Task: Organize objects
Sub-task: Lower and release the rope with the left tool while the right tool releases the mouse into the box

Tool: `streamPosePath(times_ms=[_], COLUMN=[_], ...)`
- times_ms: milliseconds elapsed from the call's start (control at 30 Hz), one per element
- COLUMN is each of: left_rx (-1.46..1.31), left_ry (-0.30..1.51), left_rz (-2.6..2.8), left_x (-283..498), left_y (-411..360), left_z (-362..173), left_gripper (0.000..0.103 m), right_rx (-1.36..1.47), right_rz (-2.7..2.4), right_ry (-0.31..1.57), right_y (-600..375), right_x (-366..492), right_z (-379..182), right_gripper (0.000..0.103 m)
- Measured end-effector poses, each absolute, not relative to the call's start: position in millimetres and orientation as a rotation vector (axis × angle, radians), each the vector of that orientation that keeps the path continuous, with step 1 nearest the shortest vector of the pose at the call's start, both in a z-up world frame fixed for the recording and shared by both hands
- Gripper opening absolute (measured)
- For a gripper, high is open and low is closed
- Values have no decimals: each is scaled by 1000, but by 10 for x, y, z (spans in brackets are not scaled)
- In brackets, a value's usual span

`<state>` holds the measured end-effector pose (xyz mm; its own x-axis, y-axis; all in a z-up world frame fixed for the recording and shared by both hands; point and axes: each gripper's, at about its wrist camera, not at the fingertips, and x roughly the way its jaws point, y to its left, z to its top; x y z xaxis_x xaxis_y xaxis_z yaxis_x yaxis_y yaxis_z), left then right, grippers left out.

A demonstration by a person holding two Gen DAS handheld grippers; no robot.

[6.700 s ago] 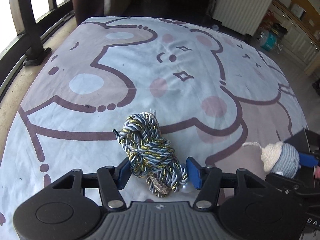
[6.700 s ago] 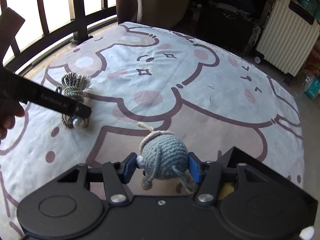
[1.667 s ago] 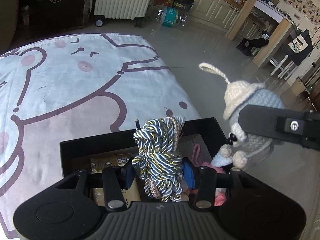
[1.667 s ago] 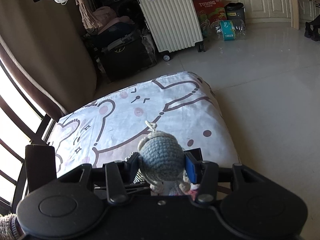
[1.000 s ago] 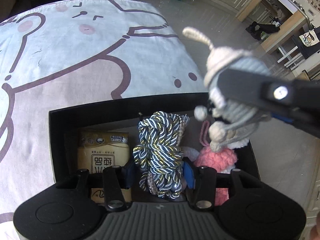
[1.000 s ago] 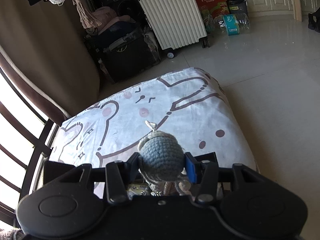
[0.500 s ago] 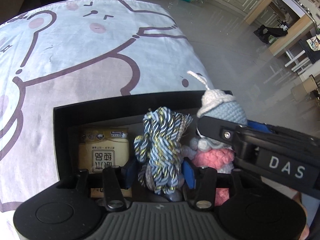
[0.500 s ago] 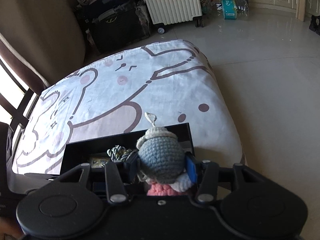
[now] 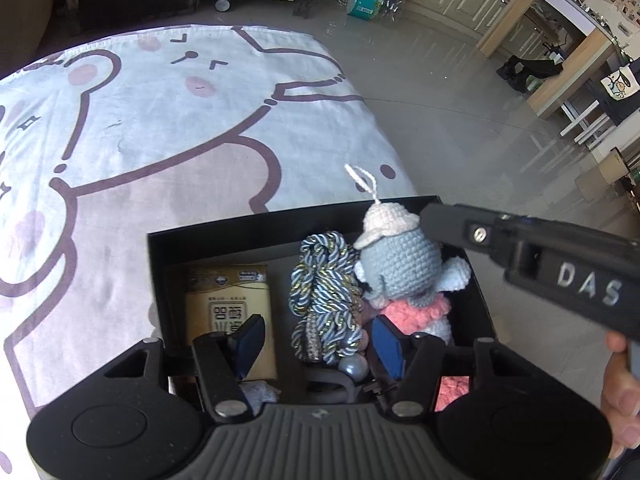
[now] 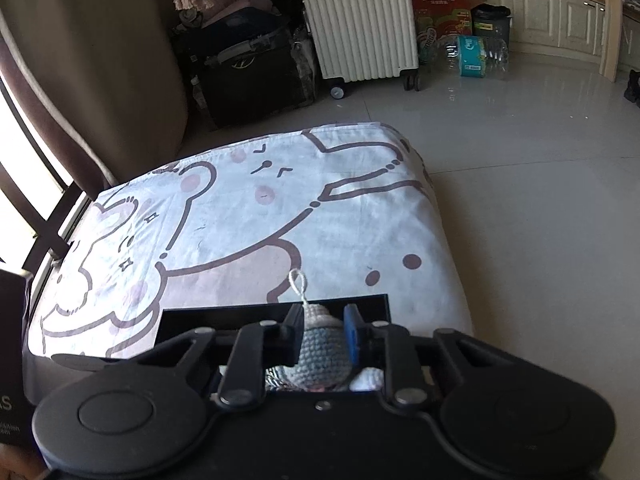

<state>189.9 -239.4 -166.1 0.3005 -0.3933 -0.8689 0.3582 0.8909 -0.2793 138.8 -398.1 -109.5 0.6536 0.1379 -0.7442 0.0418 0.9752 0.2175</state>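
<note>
Box (image 9: 224, 236) holds one rope bundle (image 9: 324, 300), one crocheted doll (image 9: 400, 264).

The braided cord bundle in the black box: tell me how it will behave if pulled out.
The braided cord bundle would probably be floppy, since it is loosely twisted rope. It looks light for its size. Its satin sheen suggests slipperiness, and the pearl bead at its end may dangle.

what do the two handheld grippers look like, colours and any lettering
Both are matte black plastic. The left gripper has a ribbed grey-black top panel, two round discs at its sides, silver pivot screws on the linkage arms and blue pads on its fingers. The right gripper is built the same, with a blue pad visible on one finger; from the side its body carries white letters "DAS". No sleeves are visible.
</note>
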Motion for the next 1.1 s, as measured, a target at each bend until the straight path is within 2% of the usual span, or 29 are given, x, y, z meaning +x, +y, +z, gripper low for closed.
streamPosePath(times_ms=[200, 600, 867, 1100], left_rx=[-20, -23, -8, 37], left_ry=[1153, 1153, 1146, 1115], left_rz=[-491, -502, -490, -471], left_x=[1901, 1903, 1880, 1766], left_y=[-2283, -2252, -2215, -2172], left_z=[-1670, -1660, -1540, -1286], left_gripper=[59, 59, 59, 59], right_rx=[89, 108, 238, 243], right_rz=[58, 4, 1, 4], right_ry=[919, 990, 965, 951], right_y=[-3730, -3770, -3886, -3845], right_x=[1490, 1688, 1524, 1288], right_z=[-1270, -1536, -1345, -1140], right_gripper=[18, 18, 18, 18])
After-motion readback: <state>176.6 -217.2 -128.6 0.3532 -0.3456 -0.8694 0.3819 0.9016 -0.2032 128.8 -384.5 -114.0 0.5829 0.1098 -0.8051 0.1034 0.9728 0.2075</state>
